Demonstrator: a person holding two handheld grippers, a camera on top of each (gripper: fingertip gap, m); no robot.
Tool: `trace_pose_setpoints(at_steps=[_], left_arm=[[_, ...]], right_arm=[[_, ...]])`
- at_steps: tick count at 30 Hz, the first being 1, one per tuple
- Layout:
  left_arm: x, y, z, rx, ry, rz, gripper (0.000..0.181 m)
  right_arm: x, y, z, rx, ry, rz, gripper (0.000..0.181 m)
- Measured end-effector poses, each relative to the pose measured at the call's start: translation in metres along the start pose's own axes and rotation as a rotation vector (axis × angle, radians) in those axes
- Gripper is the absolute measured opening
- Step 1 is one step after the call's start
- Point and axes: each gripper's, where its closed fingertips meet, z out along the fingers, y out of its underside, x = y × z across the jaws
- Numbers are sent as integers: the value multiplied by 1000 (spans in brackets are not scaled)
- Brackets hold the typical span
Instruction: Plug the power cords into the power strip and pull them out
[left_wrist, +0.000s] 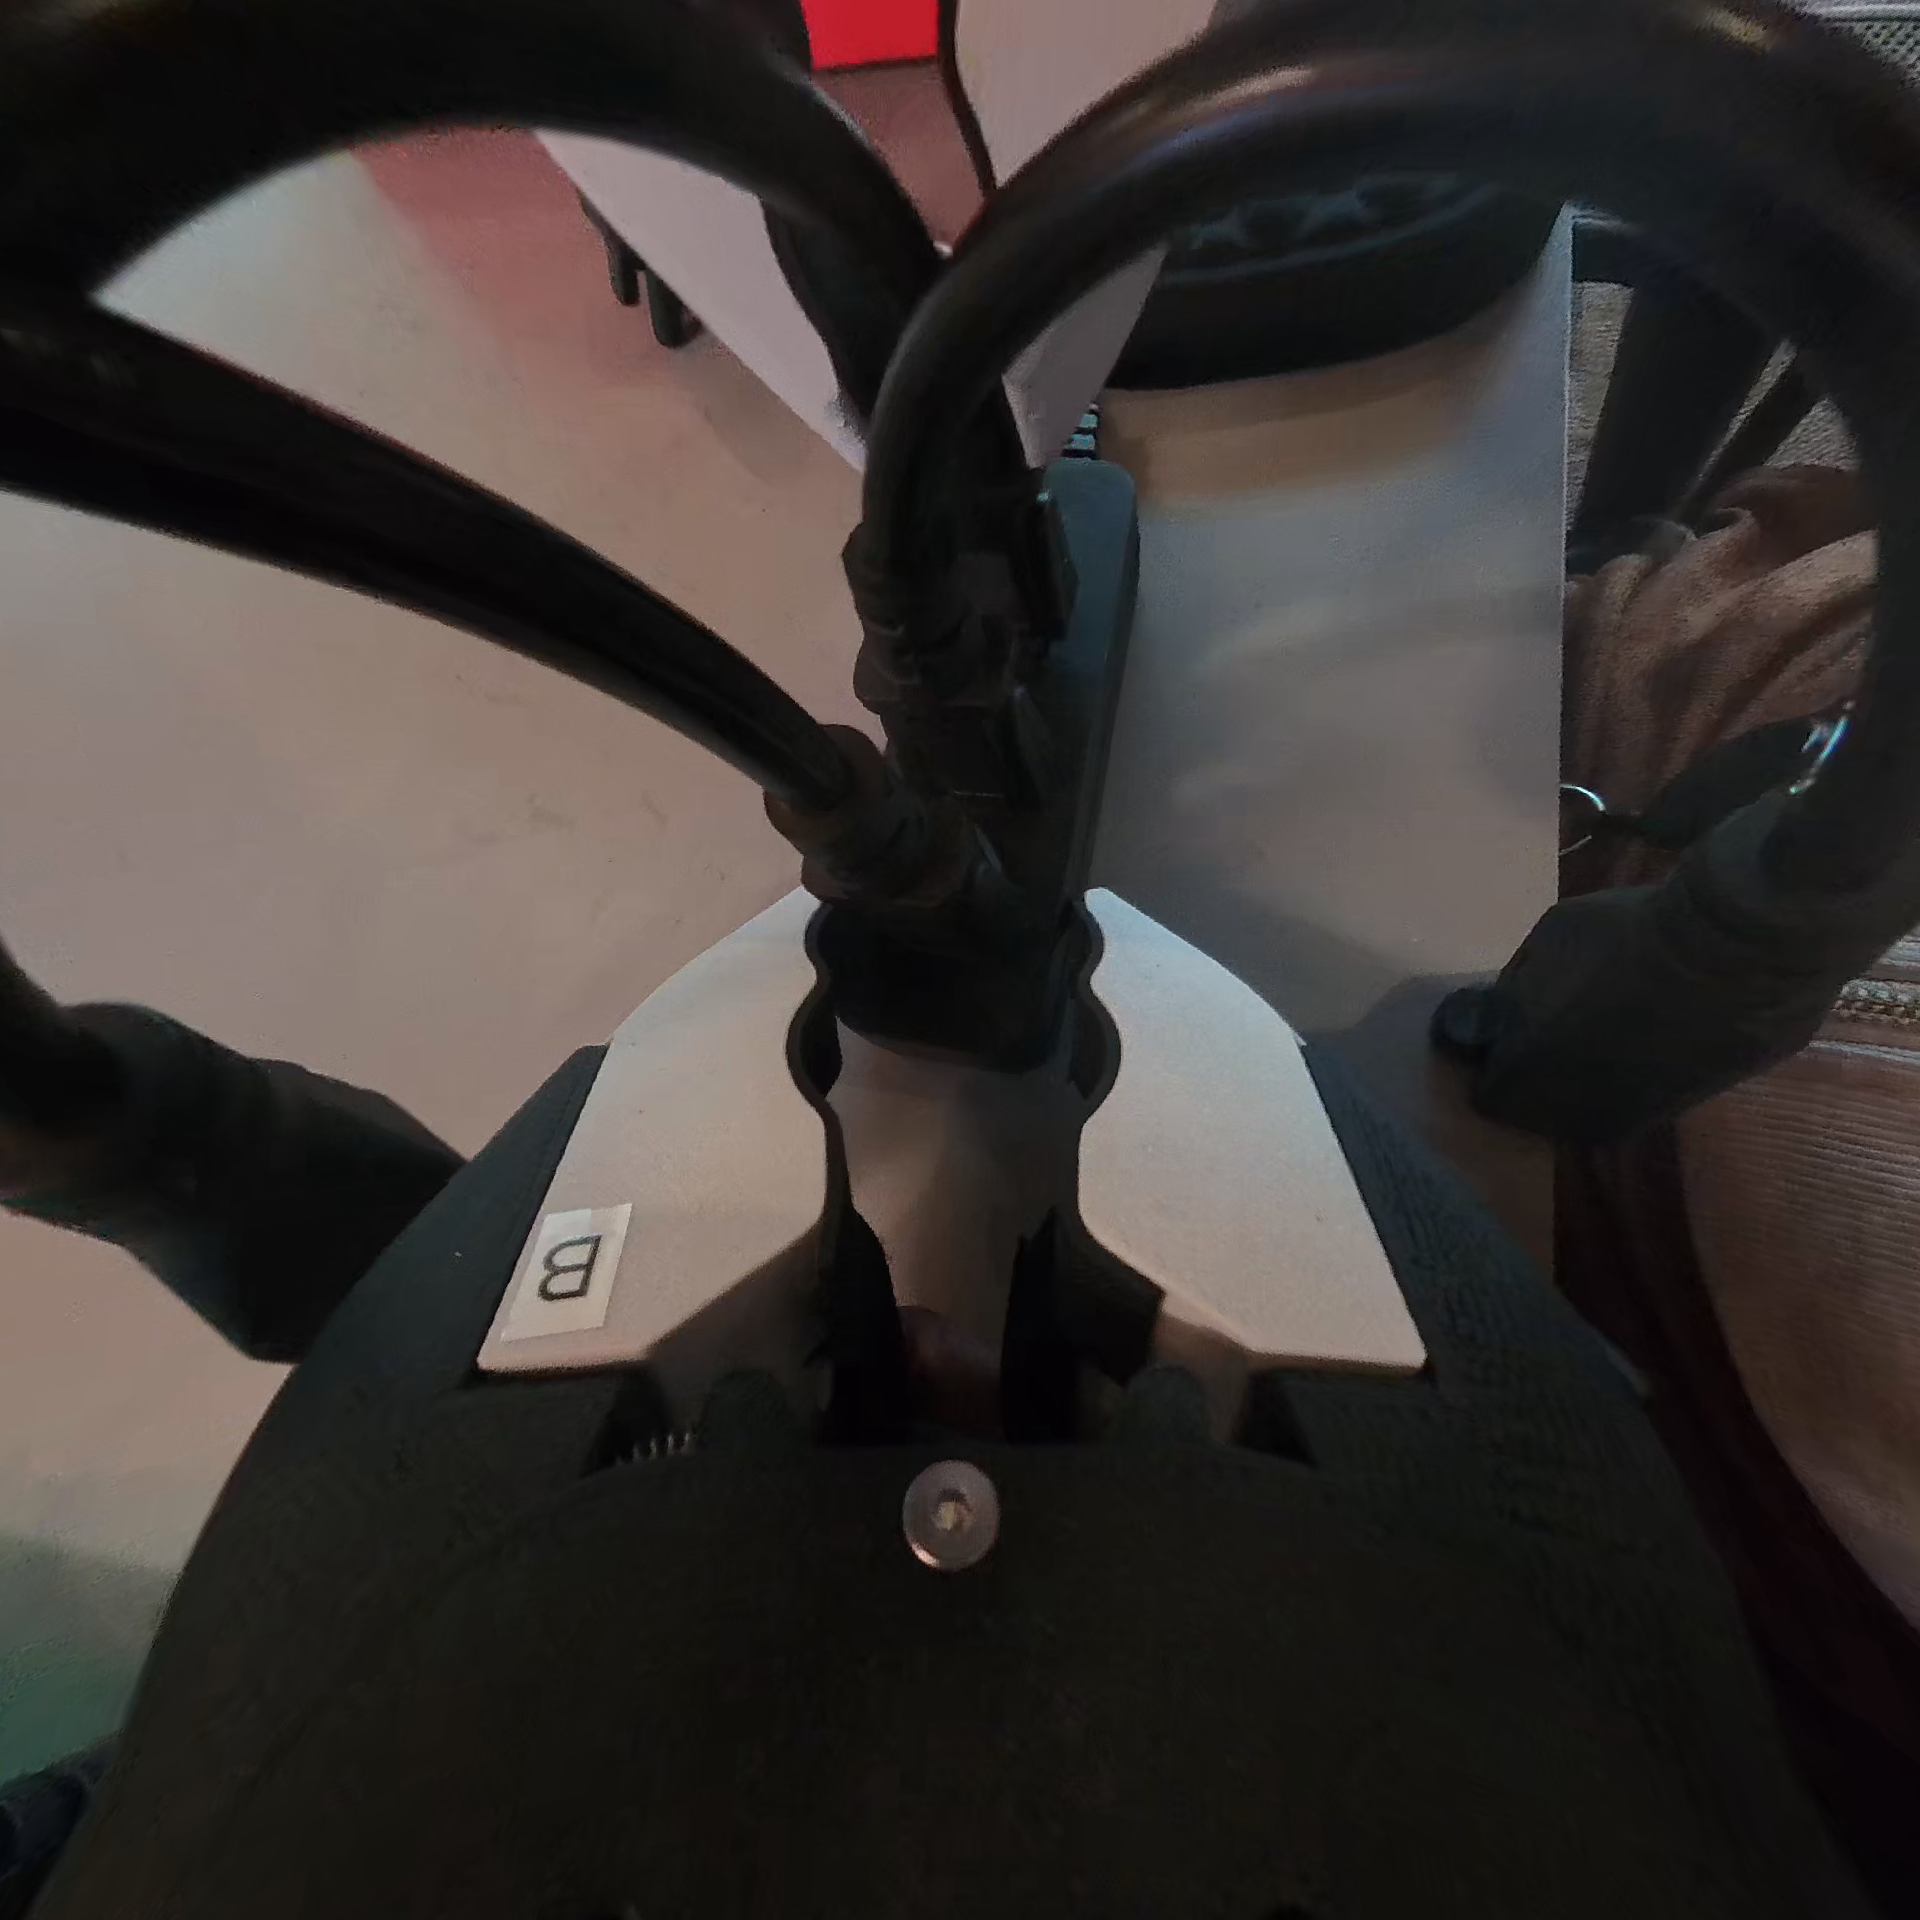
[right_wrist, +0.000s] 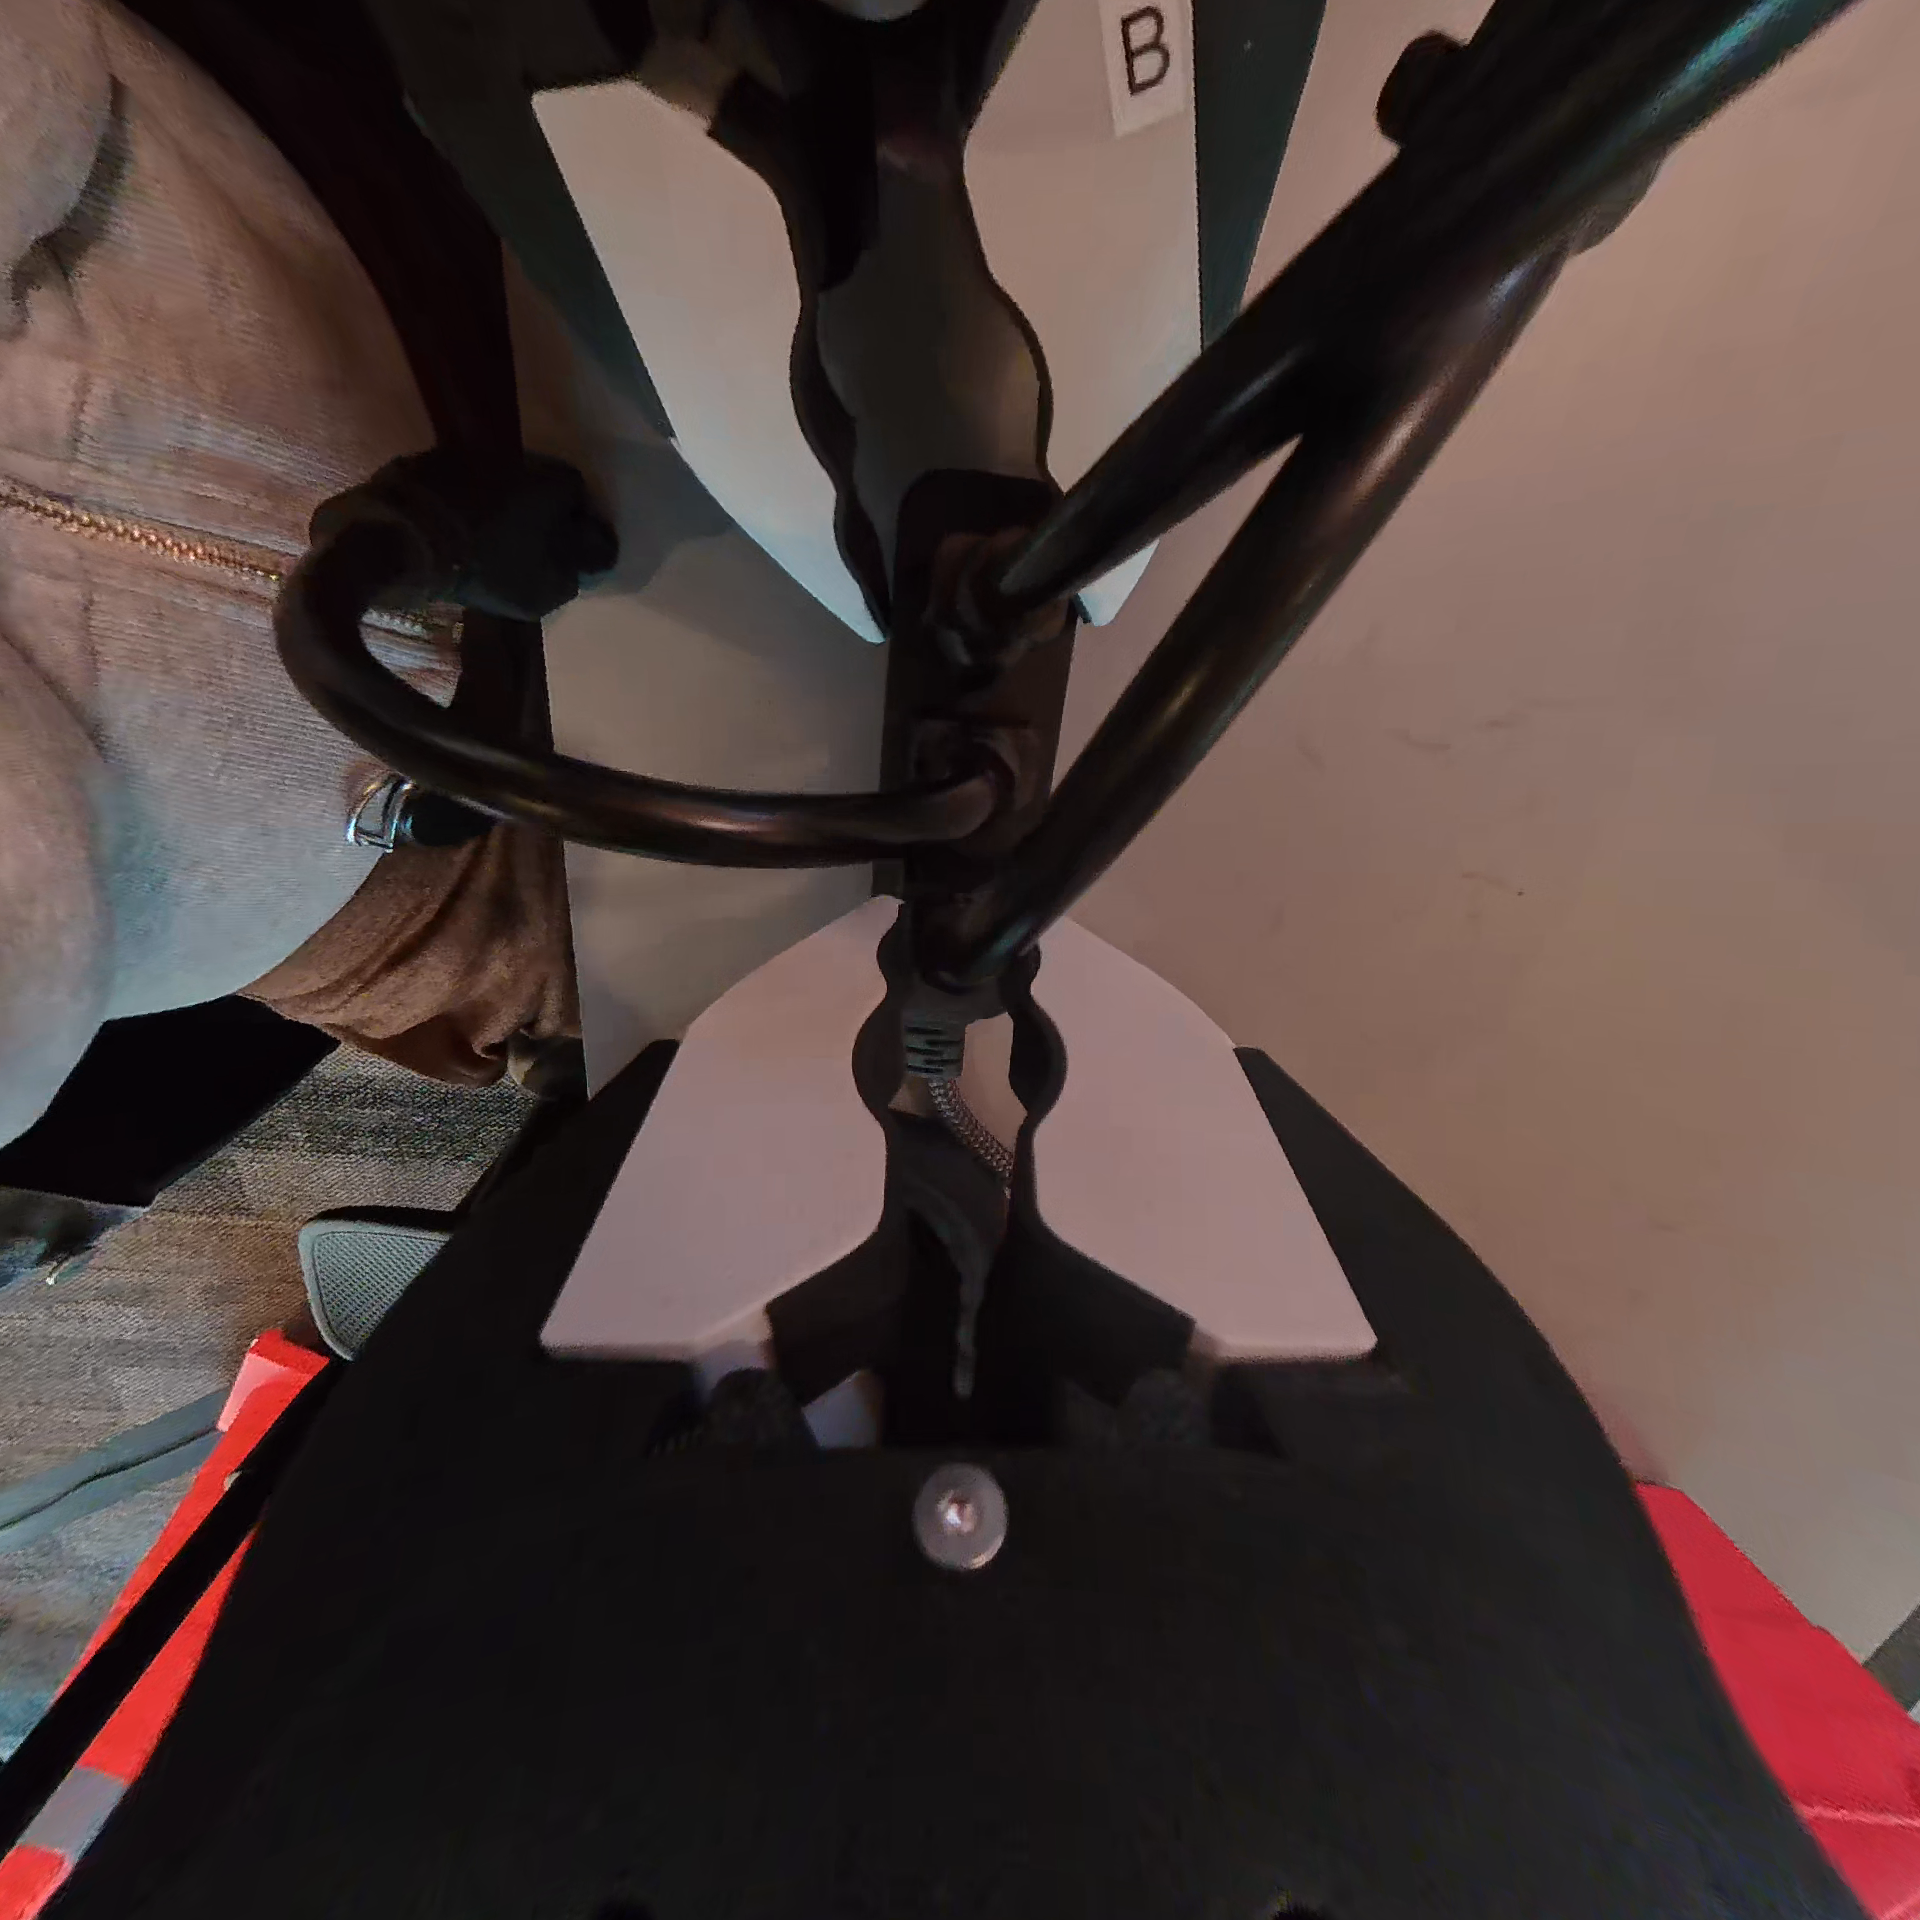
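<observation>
I held the power strip (left_wrist: 1091, 665) between both grippers: my left gripper (left_wrist: 951, 997) clamped its near end, my right gripper (right_wrist: 951, 997) its far end beside the braided lead. Three power cords (right_wrist: 665, 821) sat plugged in; pulling them out seemed next, needing one gripper freed.

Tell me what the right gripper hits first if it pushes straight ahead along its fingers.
The right gripper already pinches one end of the narrow black power strip. Straight on, it would drive into the thick black power cords plugged there, then probably the left gripper opposite; depth is unclear.
</observation>
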Motion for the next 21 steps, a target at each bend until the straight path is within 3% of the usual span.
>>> trace_pose_setpoints(at_steps=[21], left_arm=[[0, 0, 0, 6, 37, -48, 41]], right_arm=[[-2, 1, 0, 20, 18, 35, 17]])
